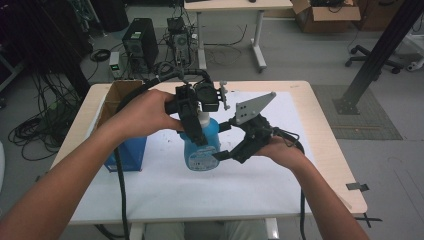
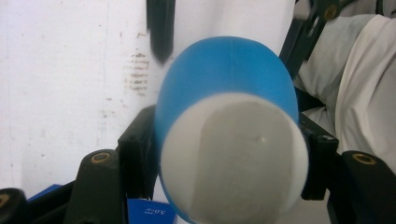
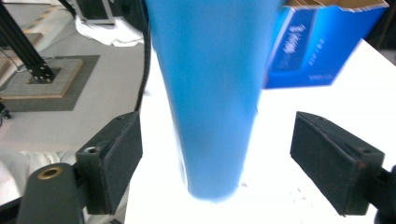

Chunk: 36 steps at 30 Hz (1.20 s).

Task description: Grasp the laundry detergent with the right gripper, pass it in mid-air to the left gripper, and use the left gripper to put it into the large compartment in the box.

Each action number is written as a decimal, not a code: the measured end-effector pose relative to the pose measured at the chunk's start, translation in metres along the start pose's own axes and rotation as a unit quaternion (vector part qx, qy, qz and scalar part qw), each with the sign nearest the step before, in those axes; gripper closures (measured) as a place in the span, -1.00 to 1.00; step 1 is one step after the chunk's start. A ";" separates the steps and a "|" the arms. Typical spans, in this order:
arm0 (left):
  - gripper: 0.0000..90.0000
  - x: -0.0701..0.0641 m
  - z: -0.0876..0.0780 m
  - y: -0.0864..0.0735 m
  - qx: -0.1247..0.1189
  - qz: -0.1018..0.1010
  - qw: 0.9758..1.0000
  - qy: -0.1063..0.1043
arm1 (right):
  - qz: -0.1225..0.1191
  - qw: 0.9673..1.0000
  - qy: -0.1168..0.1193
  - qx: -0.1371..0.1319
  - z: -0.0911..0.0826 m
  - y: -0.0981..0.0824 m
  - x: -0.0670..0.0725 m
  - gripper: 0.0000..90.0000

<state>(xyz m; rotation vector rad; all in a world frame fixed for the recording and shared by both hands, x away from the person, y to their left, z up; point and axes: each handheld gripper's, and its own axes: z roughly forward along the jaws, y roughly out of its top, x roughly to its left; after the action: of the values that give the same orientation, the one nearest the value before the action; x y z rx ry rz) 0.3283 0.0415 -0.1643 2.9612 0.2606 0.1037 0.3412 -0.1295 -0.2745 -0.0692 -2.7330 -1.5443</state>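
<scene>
We see a blue bottle (image 1: pixel 201 145) standing upright near the middle of the white table (image 1: pixel 280 200), just right of an open blue box (image 1: pixel 125 150) with a cardboard-brown inside. Both of the person's forearms come in from the bottom of the high view, each hand carrying a black gripper.

The left gripper (image 1: pixel 192 122) comes down onto the bottle from above and from the box side. In the left gripper view the bottle's white top (image 2: pixel 233 158) and blue shoulder (image 2: pixel 229 65) sit squarely between the two black jaws, whose pads press against either side just below the cap. So the left gripper is clamped tight on the upper part of the bottle.

The right gripper (image 1: pixel 225 140), with its grey three-cornered plate (image 1: pixel 252 107) on top, reaches in from the right at the bottle's lower half. In the right gripper view the blue body (image 3: pixel 215 93) stands between the pads (image 3: pixel 116 158), with white table showing on both sides of it. Its jaws are apart and not touching the bottle, though the picture is somewhat blurred, so the gap on the left side looks clear rather than certain. The blue box (image 3: pixel 322 42) stands behind the bottle in that view.
</scene>
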 end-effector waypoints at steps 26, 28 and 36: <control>-0.16 0.034 -0.056 -0.028 0.008 -0.195 0.976 0.092 | 0.047 0.988 -0.101 0.107 -0.098 -0.032 -0.001 -0.72; -0.16 0.041 -0.065 -0.035 0.006 -0.224 0.970 0.099 | 0.052 0.986 -0.108 0.120 -0.106 -0.034 -0.002 -0.72; -0.16 0.055 -0.077 -0.051 0.016 -0.278 0.954 0.111 | 0.058 0.974 -0.123 0.182 -0.114 -0.039 -0.006 -0.76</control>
<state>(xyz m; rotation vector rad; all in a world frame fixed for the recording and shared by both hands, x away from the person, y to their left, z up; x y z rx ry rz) 0.3671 0.1133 -0.0942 2.7780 1.1129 0.3577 0.3434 -0.2477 -0.2491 -0.4376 -3.0868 -1.0479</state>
